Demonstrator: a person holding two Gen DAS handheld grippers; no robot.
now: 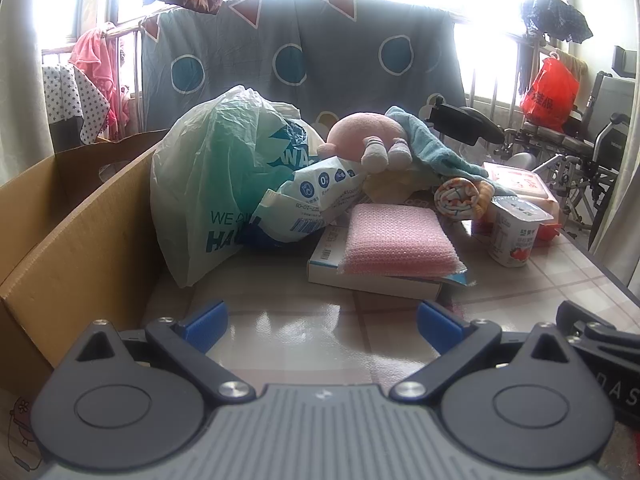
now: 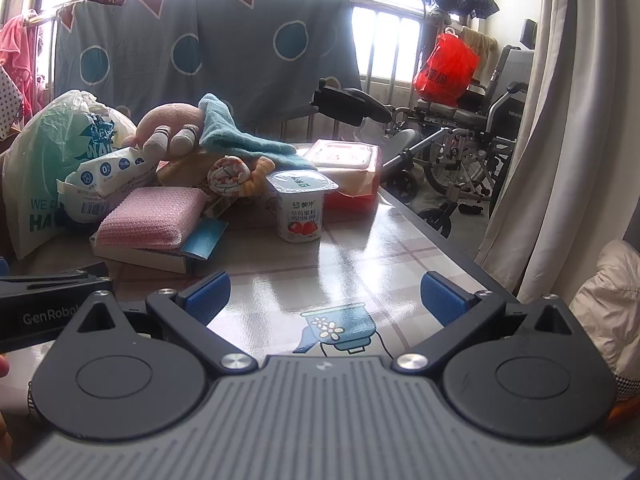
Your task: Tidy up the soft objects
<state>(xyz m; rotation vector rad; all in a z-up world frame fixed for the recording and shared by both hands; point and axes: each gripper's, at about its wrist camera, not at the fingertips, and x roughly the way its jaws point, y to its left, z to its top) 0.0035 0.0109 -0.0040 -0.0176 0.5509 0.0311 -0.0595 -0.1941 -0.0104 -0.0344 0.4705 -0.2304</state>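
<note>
**Two wide grippers wait in front of a pile of soft things**

The left gripper (image 1: 322, 326) sits low over the desk (image 1: 304, 328) with its blue fingers spread wide. It holds nothing. The right gripper (image 2: 325, 296) is spread wide too, and it is empty as well. It hangs over a bare, shiny part of the desk (image 2: 360, 240).

The soft things are piled at the back of the desk, well apart from both grippers. A pink sponge (image 1: 394, 236) lies on top of a flat white box (image 1: 372, 280). Behind it a pink plush toy (image 1: 366, 138) rests high on the pile, with a blue towel (image 1: 440, 148) draped over its right side. A small rolled cloth (image 1: 460, 196) lies just under the towel. A pack of wipes (image 1: 316, 200) leans against a big plastic bag (image 1: 212, 176) on the left.

A yogurt cup (image 2: 302, 204) stands upright near the rolled cloth. A brown cardboard box (image 1: 72, 232) stands open at the left edge, touching the plastic bag.
</note>
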